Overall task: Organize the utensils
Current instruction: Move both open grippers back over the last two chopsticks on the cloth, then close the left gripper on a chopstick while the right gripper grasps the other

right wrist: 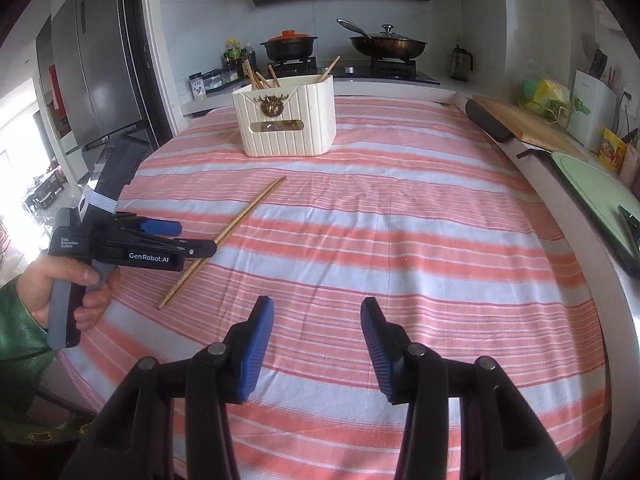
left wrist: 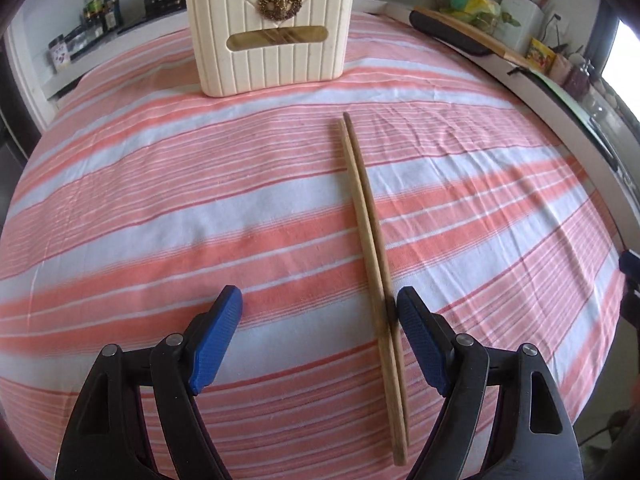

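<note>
A pair of wooden chopsticks [left wrist: 366,240] lies side by side on the pink-and-white striped cloth [left wrist: 160,200]. My left gripper [left wrist: 318,300] stands open low over their near part. The chopsticks lie between its blue pads, close against the right-hand finger [left wrist: 416,332]. At the far side of the table stands a cream ribbed holder [left wrist: 272,36] with a gold deer emblem and several chopsticks sticking out of it. From the right wrist, the left gripper [right wrist: 188,238] is at the left over the chopsticks [right wrist: 248,210], held by a hand [right wrist: 60,288]. My right gripper [right wrist: 317,306] is open over bare cloth, nothing between its pads. The holder [right wrist: 286,120] stands beyond.
A raised white counter edge [right wrist: 560,200] borders the table on the right, carrying a wooden cutting board [right wrist: 516,120] and a green board [right wrist: 592,188]. Behind the holder are a stove with a black pot [right wrist: 289,46] and a lidded pan [right wrist: 388,44]. A grey fridge [right wrist: 100,60] stands at the left.
</note>
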`<state>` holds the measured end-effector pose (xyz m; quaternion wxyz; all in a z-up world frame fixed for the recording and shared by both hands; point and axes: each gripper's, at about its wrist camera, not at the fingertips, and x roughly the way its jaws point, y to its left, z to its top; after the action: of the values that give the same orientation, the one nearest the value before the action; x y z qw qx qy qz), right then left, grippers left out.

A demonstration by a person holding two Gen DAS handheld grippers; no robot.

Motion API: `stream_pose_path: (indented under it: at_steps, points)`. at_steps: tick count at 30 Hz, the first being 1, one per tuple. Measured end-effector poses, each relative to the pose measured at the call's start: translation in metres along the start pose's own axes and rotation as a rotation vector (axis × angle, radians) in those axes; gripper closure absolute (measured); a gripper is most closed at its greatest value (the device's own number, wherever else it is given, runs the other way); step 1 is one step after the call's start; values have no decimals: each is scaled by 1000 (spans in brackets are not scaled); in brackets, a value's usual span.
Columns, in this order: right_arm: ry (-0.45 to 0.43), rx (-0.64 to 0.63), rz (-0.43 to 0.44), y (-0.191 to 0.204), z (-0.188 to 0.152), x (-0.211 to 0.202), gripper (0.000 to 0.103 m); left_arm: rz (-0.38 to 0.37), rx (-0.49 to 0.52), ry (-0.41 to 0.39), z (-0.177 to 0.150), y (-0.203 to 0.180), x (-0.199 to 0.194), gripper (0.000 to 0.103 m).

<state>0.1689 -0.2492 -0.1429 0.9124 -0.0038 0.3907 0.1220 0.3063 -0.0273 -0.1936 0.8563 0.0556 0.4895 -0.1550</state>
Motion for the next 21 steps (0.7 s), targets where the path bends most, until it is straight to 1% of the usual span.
stream_pose_path:
  at_steps: [2, 5, 6, 11, 15, 17, 19, 20, 21]
  points:
    - [1, 1, 0, -1, -2, 0, 57, 13, -5, -2, 0, 2, -1, 22]
    - [-1, 13, 3, -3, -4, -1, 57, -37, -65, -4, 1, 14, -5, 22]
    - [-2, 17, 5, -4, -4, -1, 57, -43, -77, -8, 1, 16, -6, 22]
    - [12, 33, 15, -6, -8, 3, 57, 12, -46, -8, 5, 16, -3, 22]
    - [16, 23, 20, -2, -8, 5, 57, 0, -79, -23, 9, 25, -4, 22]
    - [23, 20, 29, 1, -7, 7, 57, 25, -64, -7, 9, 27, -1, 25]
    - [31, 11, 36, 3, -3, 12, 57, 48, -25, 21, 6, 25, 3, 45]
    - [33, 5, 34, 5, 0, 15, 57, 63, 3, 11, 4, 22, 1, 49]
    - [33, 0, 33, 7, 3, 18, 57, 55, 27, 13, 2, 18, -1, 64]
